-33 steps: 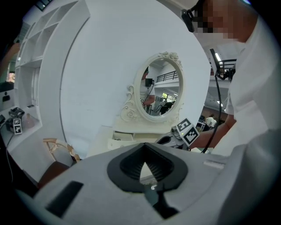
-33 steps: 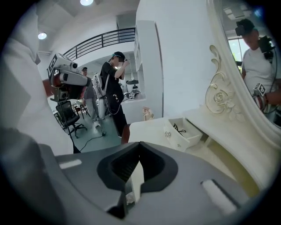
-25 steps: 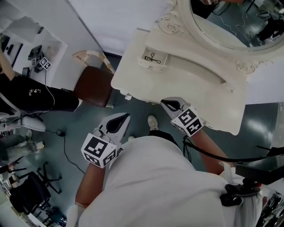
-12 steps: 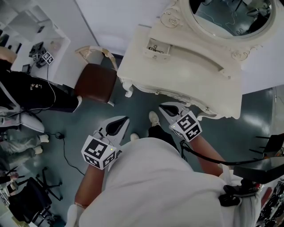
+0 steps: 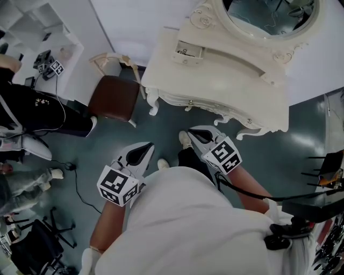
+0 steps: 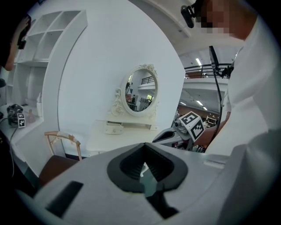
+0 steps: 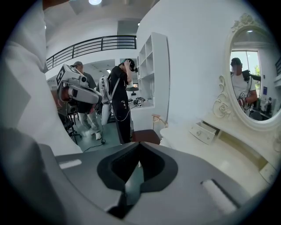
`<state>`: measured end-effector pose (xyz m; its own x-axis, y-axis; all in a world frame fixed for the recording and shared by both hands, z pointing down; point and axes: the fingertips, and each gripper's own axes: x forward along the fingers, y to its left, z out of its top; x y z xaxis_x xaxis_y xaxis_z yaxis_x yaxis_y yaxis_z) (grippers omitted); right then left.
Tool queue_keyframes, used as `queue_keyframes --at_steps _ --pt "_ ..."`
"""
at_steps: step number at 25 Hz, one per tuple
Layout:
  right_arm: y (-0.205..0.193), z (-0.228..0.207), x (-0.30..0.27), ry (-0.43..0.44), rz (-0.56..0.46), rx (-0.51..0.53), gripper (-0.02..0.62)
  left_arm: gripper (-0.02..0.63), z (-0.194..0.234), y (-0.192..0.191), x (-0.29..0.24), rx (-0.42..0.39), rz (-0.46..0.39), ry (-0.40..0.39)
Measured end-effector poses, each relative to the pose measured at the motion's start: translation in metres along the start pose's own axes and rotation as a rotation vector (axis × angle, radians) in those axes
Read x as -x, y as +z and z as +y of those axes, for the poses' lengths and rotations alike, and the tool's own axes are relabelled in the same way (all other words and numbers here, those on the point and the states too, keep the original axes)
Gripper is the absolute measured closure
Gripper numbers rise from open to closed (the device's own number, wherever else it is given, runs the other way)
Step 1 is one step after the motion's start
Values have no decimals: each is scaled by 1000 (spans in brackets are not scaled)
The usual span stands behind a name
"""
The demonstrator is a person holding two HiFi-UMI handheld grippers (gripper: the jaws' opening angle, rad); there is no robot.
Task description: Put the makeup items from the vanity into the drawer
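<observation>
The white vanity (image 5: 215, 86) with its oval mirror (image 5: 269, 13) stands at the top of the head view. On its left, a small drawer (image 5: 189, 52) is pulled open with a small dark item inside. Both grippers hang over the floor in front of the vanity, well short of it. My left gripper (image 5: 144, 150) is shut with nothing in it. My right gripper (image 5: 194, 132) is likewise shut and holds nothing. In the left gripper view the drawer (image 6: 114, 128) sits below the mirror. The right gripper view shows that drawer (image 7: 203, 131) open at the right.
A brown-seated chair (image 5: 114, 99) stands left of the vanity. A person in black (image 5: 32, 115) stands at the far left by a white shelf (image 5: 51, 59). A cable (image 5: 75, 177) lies on the floor, and a black office chair (image 5: 37, 236) is at the lower left.
The vanity has slid up and farther away in the head view, so I have backed off from it. Both grippers stayed shut and kept their pose.
</observation>
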<state>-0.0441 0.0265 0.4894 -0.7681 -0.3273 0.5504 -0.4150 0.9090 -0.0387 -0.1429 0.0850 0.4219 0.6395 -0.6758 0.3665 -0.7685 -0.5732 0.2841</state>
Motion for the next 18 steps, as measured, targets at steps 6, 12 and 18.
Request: queue_keyframes --at_steps 6,12,18 --pt "-3 15 3 -2 6 14 595 606 -7 -9 5 0 6 -19" --pt "-2 25 3 -1 11 24 595 606 -9 -11 9 -4 9 -35" --pt "5 31 1 4 7 31 595 606 -8 -13 13 -3 10 -35"
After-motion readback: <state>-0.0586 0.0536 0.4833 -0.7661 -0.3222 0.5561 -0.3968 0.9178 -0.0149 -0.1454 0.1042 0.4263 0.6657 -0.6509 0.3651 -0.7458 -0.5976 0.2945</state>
